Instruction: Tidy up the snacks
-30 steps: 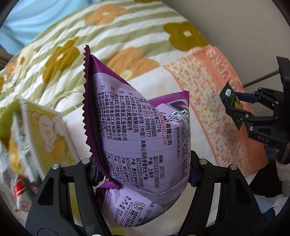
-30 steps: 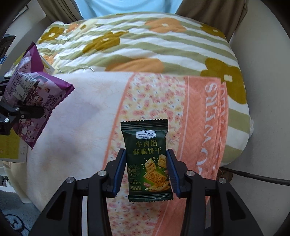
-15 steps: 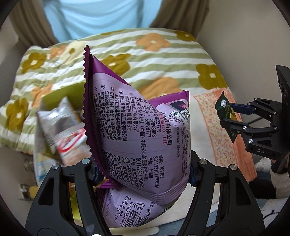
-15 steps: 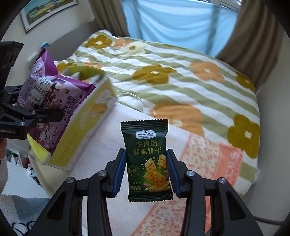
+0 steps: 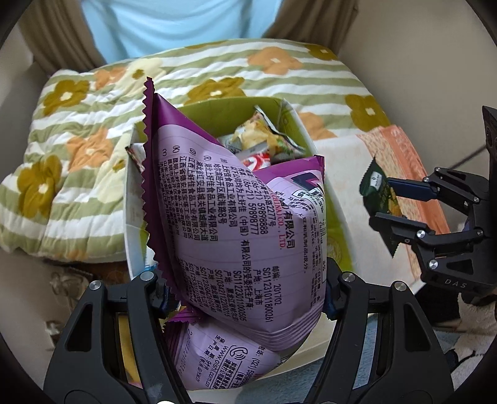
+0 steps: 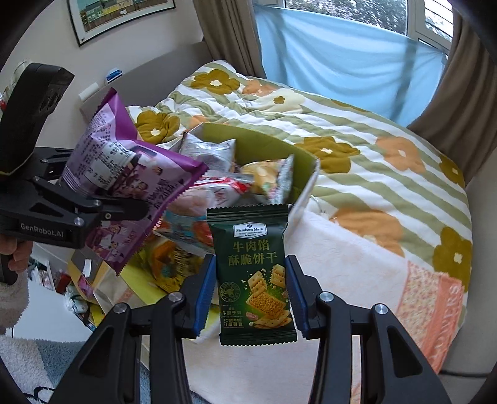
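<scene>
1. Snacks are being held at two points and stored at a third; one bed (image 6: 388, 174) is carrying the whole scene, covered by one green-striped quilt (image 5: 93, 130) with yellow and orange flowers and one pale towel (image 6: 357, 264) with an orange patterned end.
2. One open cardboard box (image 5: 298, 124), green inside, is sitting on the bed at its near-left edge. At least four loose packets (image 6: 267, 177) are lying in it; an exact count cannot be made because they are overlapping.
3. One purple snack bag (image 5: 236, 236), puffed and printed with black text, is hanging directly above the box opening, not touching its contents as far as the right wrist view shows.
4. One left gripper (image 5: 245, 292) is clamping that purple bag by its lower part, both fingers pressing into the sides.
5. One right gripper (image 6: 251, 298) is grasping one dark green cracker packet (image 6: 253, 273), its two blue pads (image 6: 206, 292) squeezing the packet's edges.
6. That green packet is standing upright in the air, just beside the box's right wall and over the towel.
7. One framed picture (image 6: 121, 15) is hanging on the wall behind the bed, and one blue curtain (image 6: 341, 59) is covering the window.
</scene>
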The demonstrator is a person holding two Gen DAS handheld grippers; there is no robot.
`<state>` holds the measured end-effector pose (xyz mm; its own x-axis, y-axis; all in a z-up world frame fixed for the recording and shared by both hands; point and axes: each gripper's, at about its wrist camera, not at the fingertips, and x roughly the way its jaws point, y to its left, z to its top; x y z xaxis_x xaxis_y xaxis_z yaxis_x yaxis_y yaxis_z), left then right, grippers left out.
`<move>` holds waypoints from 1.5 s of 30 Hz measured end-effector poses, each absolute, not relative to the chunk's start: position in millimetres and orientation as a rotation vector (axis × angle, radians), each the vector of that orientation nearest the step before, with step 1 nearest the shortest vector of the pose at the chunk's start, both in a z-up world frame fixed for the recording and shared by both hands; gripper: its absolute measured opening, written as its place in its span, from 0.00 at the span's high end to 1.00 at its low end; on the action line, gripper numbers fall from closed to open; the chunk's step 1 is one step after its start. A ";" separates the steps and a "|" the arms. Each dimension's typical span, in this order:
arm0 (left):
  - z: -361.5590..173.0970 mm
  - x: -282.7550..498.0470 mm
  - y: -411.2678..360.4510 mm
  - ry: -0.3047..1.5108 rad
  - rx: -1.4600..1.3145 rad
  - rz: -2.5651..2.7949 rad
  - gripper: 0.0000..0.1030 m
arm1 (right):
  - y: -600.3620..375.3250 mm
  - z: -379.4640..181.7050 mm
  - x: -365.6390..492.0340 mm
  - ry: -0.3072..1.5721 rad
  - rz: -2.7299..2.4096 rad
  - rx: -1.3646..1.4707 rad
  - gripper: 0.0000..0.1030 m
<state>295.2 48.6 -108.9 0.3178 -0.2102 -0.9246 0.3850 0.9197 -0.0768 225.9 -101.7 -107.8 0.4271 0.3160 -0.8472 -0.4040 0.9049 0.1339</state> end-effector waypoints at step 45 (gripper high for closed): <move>-110.2 265.9 117.6 1.111 0.107 -0.412 0.00 | -63.5 -122.4 256.2 1.061 0.281 0.104 0.15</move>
<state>265.9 117.6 -110.2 0.3772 -0.2687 -0.8863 0.3739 0.9197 -0.1197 256.2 -63.5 -122.4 0.4566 0.2776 -0.8453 -0.1777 0.9594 0.2191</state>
